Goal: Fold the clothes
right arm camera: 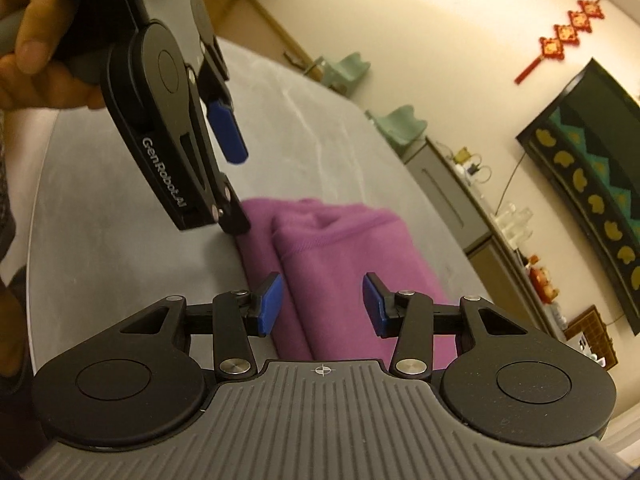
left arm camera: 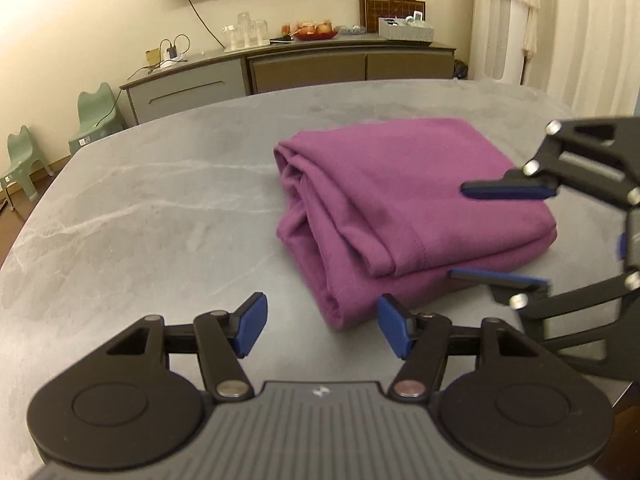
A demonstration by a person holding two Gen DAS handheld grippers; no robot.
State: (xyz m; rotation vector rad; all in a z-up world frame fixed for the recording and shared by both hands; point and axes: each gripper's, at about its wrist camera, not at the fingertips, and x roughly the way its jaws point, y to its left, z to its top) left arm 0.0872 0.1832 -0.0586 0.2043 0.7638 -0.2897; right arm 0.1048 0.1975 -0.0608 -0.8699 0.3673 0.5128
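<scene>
- The purple garment (left arm camera: 400,208) lies folded into a thick bundle on the grey marbled counter (left arm camera: 160,208), right of the middle in the left wrist view, with its layered edges turned toward the left and the near side.
- The left tool (left arm camera: 322,330) hovers just at the bundle's near corner. Its blue pads (left arm camera: 252,326) stand apart with nothing between them: released, and the right-hand pad sits just beside the cloth's hem.
- The right tool (left arm camera: 502,234) comes in from the right, rolled on its side, one pad above the bundle's right edge and the other beside it lower down. Its jaws are parted and grasp nothing; no cloth is pinched.
- In the right wrist view a hand (right arm camera: 28,36) grips the left tool's handle at upper left.
- Behind the counter stands a sideboard (left arm camera: 288,68) carrying glasses (left arm camera: 246,34), and two green stools (left arm camera: 96,118) stand by the wall.
</scene>
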